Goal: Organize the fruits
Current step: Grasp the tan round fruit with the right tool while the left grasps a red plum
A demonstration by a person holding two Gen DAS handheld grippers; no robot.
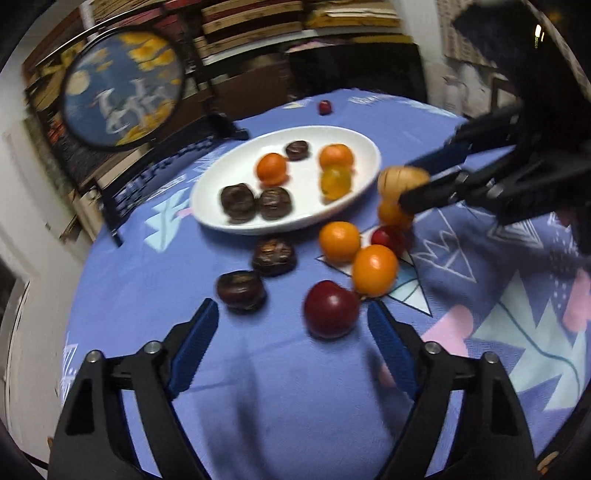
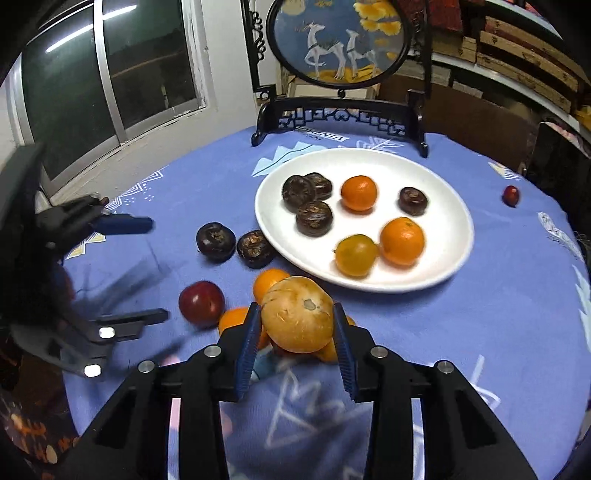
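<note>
A white plate (image 1: 354, 206) (image 2: 443, 266) on the blue cloth holds several small oranges and dark brown fruits. My right gripper (image 2: 297, 328) is shut on a tan round fruit (image 2: 297, 319) and holds it above loose oranges near the plate's rim; it also shows in the left wrist view (image 1: 410, 192) with the tan fruit (image 1: 397, 181). My left gripper (image 1: 291, 314) is open and empty, just short of a red plum (image 1: 330, 308) (image 2: 201, 302). Two dark fruits (image 1: 240, 290) (image 2: 216, 242) lie beside the plate. Loose oranges (image 1: 375, 269) lie near the plum.
A small red fruit (image 1: 325, 107) (image 2: 511, 195) lies alone at the table's far side. A round painted screen on a black stand (image 1: 122, 88) (image 2: 340, 37) stands behind the plate. A window (image 2: 110, 74) and stacked shelves (image 1: 295, 22) are beyond the table.
</note>
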